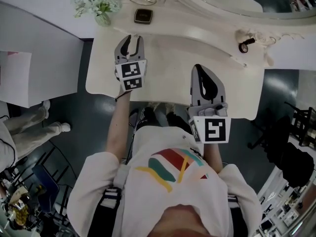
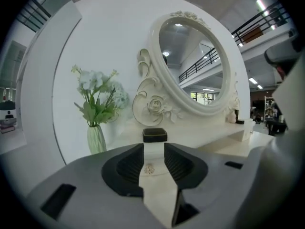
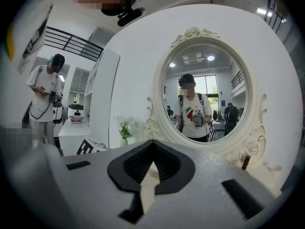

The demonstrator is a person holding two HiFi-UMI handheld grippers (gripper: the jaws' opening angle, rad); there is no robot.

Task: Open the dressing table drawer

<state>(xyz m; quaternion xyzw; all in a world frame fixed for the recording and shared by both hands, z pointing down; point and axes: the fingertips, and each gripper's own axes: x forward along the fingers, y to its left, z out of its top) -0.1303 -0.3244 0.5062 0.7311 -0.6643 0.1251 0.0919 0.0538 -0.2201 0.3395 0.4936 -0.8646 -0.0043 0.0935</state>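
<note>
The cream dressing table (image 1: 168, 53) lies below me, and its top hides the drawer front in every view. My left gripper (image 1: 132, 37) hovers over the left part of the tabletop. Its jaws stand apart with only bare tabletop (image 2: 157, 194) between them, so the left gripper (image 2: 154, 151) is open and holds nothing. My right gripper (image 1: 199, 69) is over the table's front right part, nearer to me. In the right gripper view the right gripper (image 3: 152, 145) has its tips touching, shut on nothing.
A vase of pale flowers (image 1: 101, 6) and a small dark box (image 1: 143, 16) stand at the back left, in front of the oval mirror (image 1: 232, 6). A small dark object (image 1: 245, 44) sits at the back right. A white cabinet (image 1: 39, 58) adjoins the table's left side, with a person (image 1: 29, 127) beside it.
</note>
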